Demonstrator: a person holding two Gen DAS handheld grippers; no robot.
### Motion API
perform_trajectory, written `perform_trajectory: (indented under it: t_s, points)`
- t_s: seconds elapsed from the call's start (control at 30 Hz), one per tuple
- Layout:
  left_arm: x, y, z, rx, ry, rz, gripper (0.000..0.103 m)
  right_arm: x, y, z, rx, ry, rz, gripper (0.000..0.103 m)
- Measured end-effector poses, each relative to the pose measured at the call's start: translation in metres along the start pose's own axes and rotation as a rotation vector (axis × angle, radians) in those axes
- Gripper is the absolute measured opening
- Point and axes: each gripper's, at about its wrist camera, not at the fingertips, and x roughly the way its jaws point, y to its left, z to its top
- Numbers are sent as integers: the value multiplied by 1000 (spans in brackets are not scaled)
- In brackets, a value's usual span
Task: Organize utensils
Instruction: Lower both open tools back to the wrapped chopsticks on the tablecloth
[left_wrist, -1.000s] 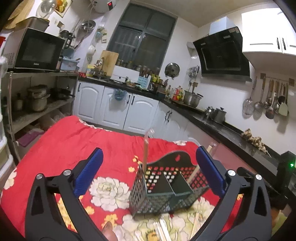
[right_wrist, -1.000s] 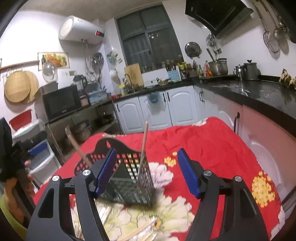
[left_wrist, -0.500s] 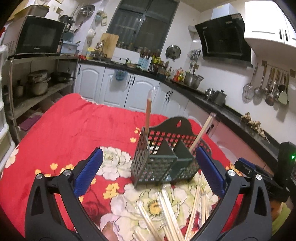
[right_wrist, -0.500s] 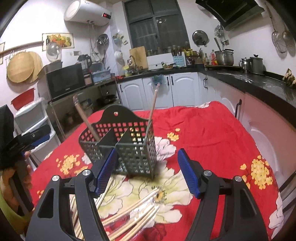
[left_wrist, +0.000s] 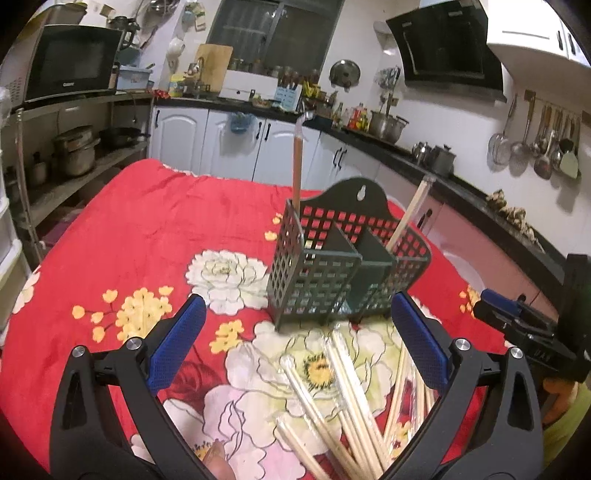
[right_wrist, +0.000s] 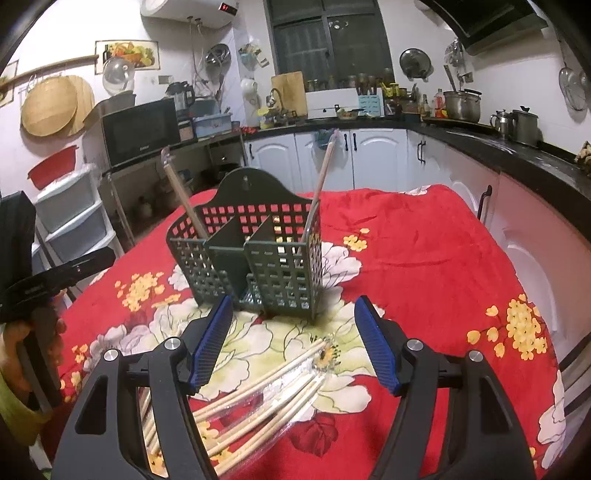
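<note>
Dark green perforated plastic forms the one utensil caddy (left_wrist: 343, 273) that we see; it stands upright near the middle of the table (left_wrist: 155, 229), just beyond a loose heap of chopsticks (left_wrist: 347, 398). We count three compartments in the caddy. One brown chopstick (left_wrist: 297, 166) stands in one end compartment and one pale chopstick (left_wrist: 410, 214) leans in the other; the middle compartment appears vacant. We cannot count the heap exactly: the sticks overlap, some lie in clear wrappers, and both gripper frames cut them off.

We see two grippers. The left gripper (left_wrist: 295, 343) hangs over the heap with its blue pads spread wide and nothing between them. The right gripper (right_wrist: 295, 343) likewise stands released, its pads apart above the stick tips, touching none. In the right wrist view a hand (right_wrist: 22, 343) shows only partly at the picture's edge.

A red cloth printed with white and yellow flowers covers the table. Around it we see white cabinets (right_wrist: 369, 158), a black counter (right_wrist: 517, 147), one microwave (left_wrist: 70, 62) on a shelf, one window (right_wrist: 325, 37) and one range hood (left_wrist: 447, 44).
</note>
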Motion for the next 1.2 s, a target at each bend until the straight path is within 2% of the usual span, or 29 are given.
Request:
perform_trajectory:
  t_s: [0.43,0.7,0.8,0.87,0.97,1.07,1.2]
  points:
    - [26,-1,-33,44,162,9,92,18,1,-24,-59,129,11,66]
    - [51,1,-46,40,284,-21,92,35,-6,-32,-45,199,20,66]
    - [60,2,-47,32,323,-44,81,43,-11,-33,-27,233,31,66]
    - [66,2,-49,16,353,-74,78,49,-14,-33,-14,257,28,66]
    - [78,6,-51,-54,408,-130,70,61,-19,-34,12,291,29,66]
    - [86,9,-52,-68,427,-115,65,74,-26,-31,54,319,45,65]
    - [93,12,-48,-87,433,-103,61,94,-34,-24,126,365,63,58]
